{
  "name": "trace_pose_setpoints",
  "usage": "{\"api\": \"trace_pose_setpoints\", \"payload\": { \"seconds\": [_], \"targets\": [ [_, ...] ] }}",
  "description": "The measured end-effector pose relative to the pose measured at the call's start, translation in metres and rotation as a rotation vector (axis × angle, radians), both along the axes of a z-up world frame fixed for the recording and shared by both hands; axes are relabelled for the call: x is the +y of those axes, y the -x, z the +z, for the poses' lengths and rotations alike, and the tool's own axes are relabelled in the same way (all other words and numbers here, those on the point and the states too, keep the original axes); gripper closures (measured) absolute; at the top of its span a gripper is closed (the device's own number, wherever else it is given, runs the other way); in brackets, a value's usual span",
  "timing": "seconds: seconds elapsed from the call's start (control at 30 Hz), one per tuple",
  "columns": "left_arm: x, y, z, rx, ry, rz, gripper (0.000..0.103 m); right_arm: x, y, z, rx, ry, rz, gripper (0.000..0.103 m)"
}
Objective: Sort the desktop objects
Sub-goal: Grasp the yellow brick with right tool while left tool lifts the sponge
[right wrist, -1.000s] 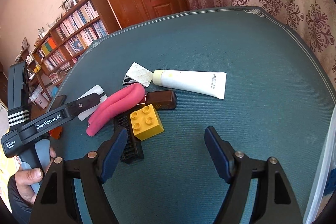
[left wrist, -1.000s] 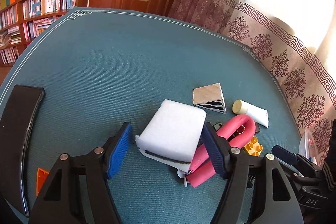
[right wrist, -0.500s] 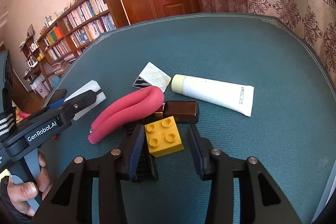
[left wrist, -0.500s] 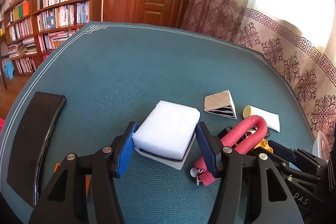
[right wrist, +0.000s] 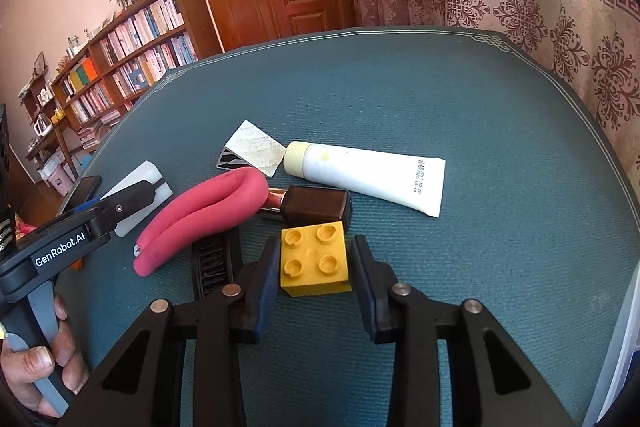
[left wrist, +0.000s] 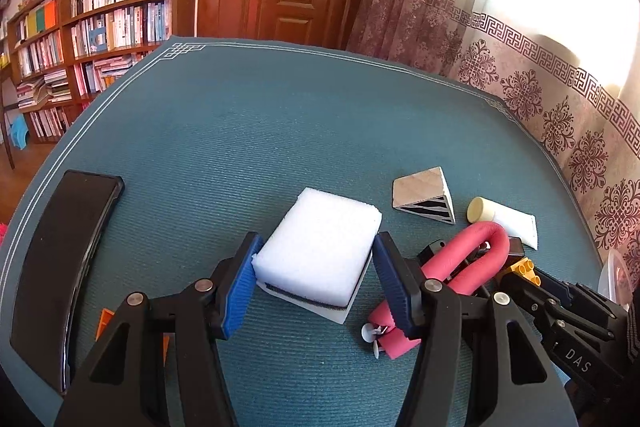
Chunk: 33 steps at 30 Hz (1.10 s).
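Observation:
My left gripper (left wrist: 316, 275) is shut on a white sponge (left wrist: 320, 247) with a dark underside, its blue pads pressing both sides. My right gripper (right wrist: 314, 263) is shut on a yellow toy brick (right wrist: 312, 257). Beside the brick lie a folded pink foam tube (right wrist: 200, 211), a dark brown lipstick case (right wrist: 316, 203), a white cream tube (right wrist: 372, 173) and a wooden wedge (right wrist: 254, 149) with black stripes. A black comb (right wrist: 214, 259) lies under the pink tube. The left gripper also shows in the right wrist view (right wrist: 132, 197).
A black phone (left wrist: 64, 259) lies at the left on the teal table mat (left wrist: 280, 119). An orange piece (left wrist: 106, 321) peeks out behind my left gripper. A small white propeller (left wrist: 374, 335) lies by the pink tube's end. A clear plastic container edge (left wrist: 616, 275) is at the far right.
Both grippers have closed: the left onto the white sponge, the right onto the yellow brick. Both have moved forward over the mat.

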<state>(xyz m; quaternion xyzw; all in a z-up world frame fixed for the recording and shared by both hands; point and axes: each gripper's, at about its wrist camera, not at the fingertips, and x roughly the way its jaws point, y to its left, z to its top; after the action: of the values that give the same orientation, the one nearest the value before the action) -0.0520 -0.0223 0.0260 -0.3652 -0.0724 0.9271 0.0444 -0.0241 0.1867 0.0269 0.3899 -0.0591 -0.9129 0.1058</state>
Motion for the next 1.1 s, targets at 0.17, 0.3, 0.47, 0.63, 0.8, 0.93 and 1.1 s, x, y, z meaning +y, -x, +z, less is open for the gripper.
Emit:
{"api": "trace_pose_setpoints", "payload": {
  "seconds": [0.17, 0.3, 0.47, 0.63, 0.8, 0.93, 1.1],
  "targets": [
    [0.002, -0.004, 0.004, 0.031, 0.012, 0.01, 0.043, 0.003, 0.0, 0.002, 0.007, 0.003, -0.028, 0.066],
    [0.0, -0.005, 0.005, 0.038, 0.008, 0.015, 0.043, 0.007, -0.001, 0.002, 0.009, 0.014, -0.042, 0.066],
    [-0.004, -0.003, 0.004, 0.031, -0.007, 0.029, 0.043, 0.011, -0.002, 0.002, 0.014, 0.026, -0.058, 0.066],
    [-0.004, -0.006, 0.007, 0.053, -0.006, 0.03, 0.043, 0.012, -0.006, 0.008, 0.046, 0.026, -0.068, 0.066],
    [0.0, -0.012, 0.015, 0.089, 0.003, 0.027, 0.043, 0.012, -0.014, 0.015, 0.088, 0.005, -0.084, 0.066],
    [0.006, -0.018, 0.022, 0.116, 0.004, 0.016, 0.043, 0.017, -0.027, 0.019, 0.102, 0.007, -0.11, 0.066],
    [0.017, -0.028, 0.031, 0.142, 0.003, -0.007, 0.043, 0.029, -0.05, 0.031, 0.13, 0.009, -0.148, 0.066]
  ]
}}
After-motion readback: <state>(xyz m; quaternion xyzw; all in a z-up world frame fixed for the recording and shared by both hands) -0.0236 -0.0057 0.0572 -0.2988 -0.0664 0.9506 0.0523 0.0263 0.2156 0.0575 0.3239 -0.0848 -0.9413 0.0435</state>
